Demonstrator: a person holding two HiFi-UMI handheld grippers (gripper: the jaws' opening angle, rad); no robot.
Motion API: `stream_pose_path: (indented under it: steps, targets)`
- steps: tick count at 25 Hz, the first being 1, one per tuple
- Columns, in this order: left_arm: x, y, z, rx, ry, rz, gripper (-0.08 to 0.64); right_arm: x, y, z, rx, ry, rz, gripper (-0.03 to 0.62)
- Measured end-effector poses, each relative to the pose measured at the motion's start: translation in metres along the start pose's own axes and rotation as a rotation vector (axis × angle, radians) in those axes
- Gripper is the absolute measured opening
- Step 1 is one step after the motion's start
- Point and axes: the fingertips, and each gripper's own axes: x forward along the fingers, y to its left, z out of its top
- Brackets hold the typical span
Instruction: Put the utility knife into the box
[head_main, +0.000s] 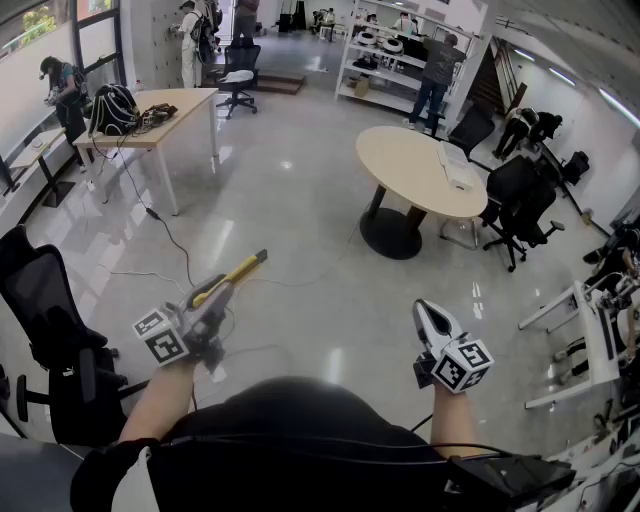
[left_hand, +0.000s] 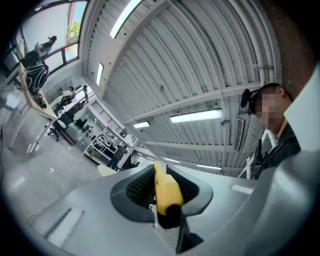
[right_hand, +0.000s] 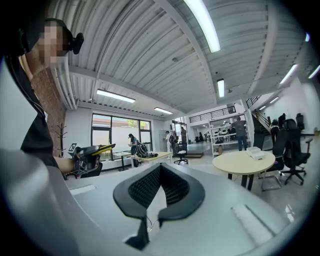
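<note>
The left gripper (head_main: 213, 303) is clamped on a yellow-and-black utility knife (head_main: 232, 275). In the left gripper view the knife's yellow body sits pinched between the two black ribbed pads (left_hand: 137, 187), with its black end nearest the camera. In the head view the knife sticks out past the jaws, slanting up toward a round beige desk (head_main: 400, 160) that stands well apart from it on the glossy grey floor (head_main: 290, 210). The right gripper (head_main: 430, 318) is held up empty, also well short of that desk, its jaws pressed together with nothing between them. A flat white boxy object (head_main: 456, 167) lies on the desk's far right part, and black office chairs (head_main: 520, 205) stand just beside the desk.
</note>
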Motion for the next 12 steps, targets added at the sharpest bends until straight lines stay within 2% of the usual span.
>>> stream_pose_path:
  steps: [12]
  targets:
    - [-0.0039, -0.0009, -0.0023, -0.007, -0.007, 0.014, 0.071, 0.0031, -0.0034, 0.0012, 0.043, -0.006, 0.008, 0.013]
